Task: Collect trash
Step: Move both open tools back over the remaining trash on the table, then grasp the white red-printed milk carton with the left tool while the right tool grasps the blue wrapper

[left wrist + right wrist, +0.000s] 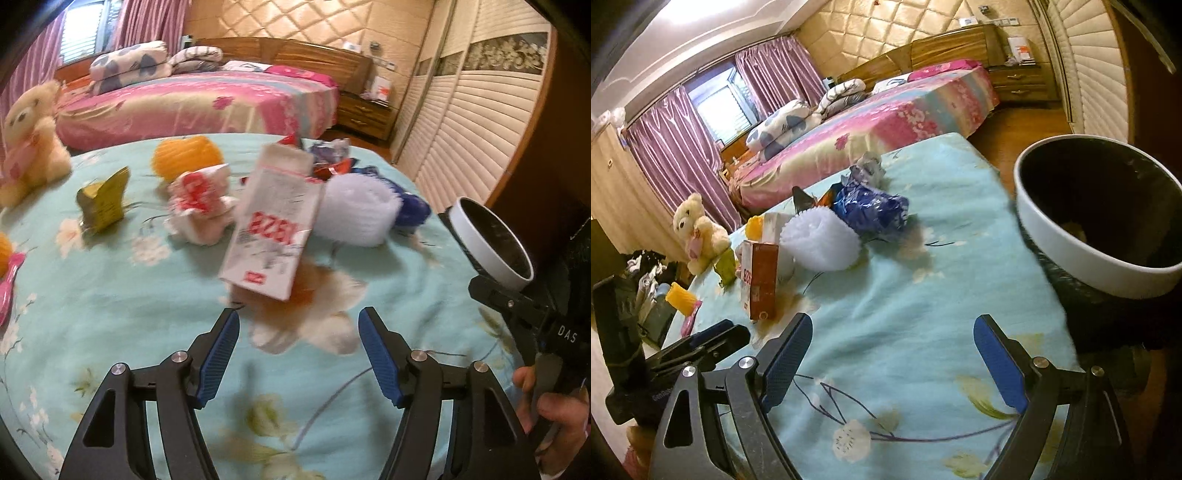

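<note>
Over a floral-clothed table (110, 314), the left tongs (299, 321) gape wide and empty, the right tongs (892, 334) likewise. At 12 o'clock of the left pair a white carton (271, 225) leans, light and crushable, likely best pinched across its narrow sides. Beyond, crumpled paper (201, 206), foam netting (356, 212) and blue wrapper (873, 210) crowd it; a white-rimmed bin (1071, 262) waits at 2 o'clock of the right pair.

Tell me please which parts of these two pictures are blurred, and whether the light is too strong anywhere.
Left wrist view: the white carton and the crumpled wrapper beside it are smeared by motion blur, while the left gripper is sharp. Right wrist view: the ceiling glares white at top left, and the bin has a blurred near rim.
</note>
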`<state>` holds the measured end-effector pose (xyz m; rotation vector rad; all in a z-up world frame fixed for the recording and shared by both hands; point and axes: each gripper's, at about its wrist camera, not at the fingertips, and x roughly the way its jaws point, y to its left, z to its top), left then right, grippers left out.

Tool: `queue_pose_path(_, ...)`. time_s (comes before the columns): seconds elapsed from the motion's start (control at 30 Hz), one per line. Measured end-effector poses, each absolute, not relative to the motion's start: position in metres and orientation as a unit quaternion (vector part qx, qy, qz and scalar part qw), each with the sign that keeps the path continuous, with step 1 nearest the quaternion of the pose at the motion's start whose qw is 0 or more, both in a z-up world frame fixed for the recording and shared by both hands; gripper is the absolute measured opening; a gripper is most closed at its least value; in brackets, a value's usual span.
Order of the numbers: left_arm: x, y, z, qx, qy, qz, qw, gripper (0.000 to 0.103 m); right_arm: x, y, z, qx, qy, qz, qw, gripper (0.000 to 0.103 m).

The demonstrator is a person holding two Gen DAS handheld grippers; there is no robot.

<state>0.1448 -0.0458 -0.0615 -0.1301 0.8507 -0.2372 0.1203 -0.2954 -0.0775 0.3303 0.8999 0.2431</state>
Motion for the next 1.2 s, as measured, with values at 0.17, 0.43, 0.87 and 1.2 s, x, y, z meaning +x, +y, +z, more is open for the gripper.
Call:
queue_pose_path(0.17, 0.155, -0.042, -0.059, -0.067, 0.416, -0.107, 0.901, 0.067, 0.132, -0.282, -0.080, 0.141, 0.431, 0.122, 0.883, 0.090)
queue_pose_path(0.43, 0.176, -0.041, -0.061, -0.060, 0.418, -0.107, 0.900, 0.068, 0.155, -0.277, -0.080, 0.117, 0.429, 0.123, 0.887, 0.090)
queue_pose_path(0.87, 0.218, -0.040, -0.072, -0.065, 0.426, -0.108, 0.896, 0.068, 0.212, -0.265, -0.084, 0.050, 0.425, 0.128, 0.894, 0.089)
queue_pose_path(1.2, 0.229, -0.045, -0.080, -0.061, 0.430, -0.121, 0.893, 0.055, 0.244, -0.257, -0.105, 0.052, 0.460, 0.168, 0.871, 0.045)
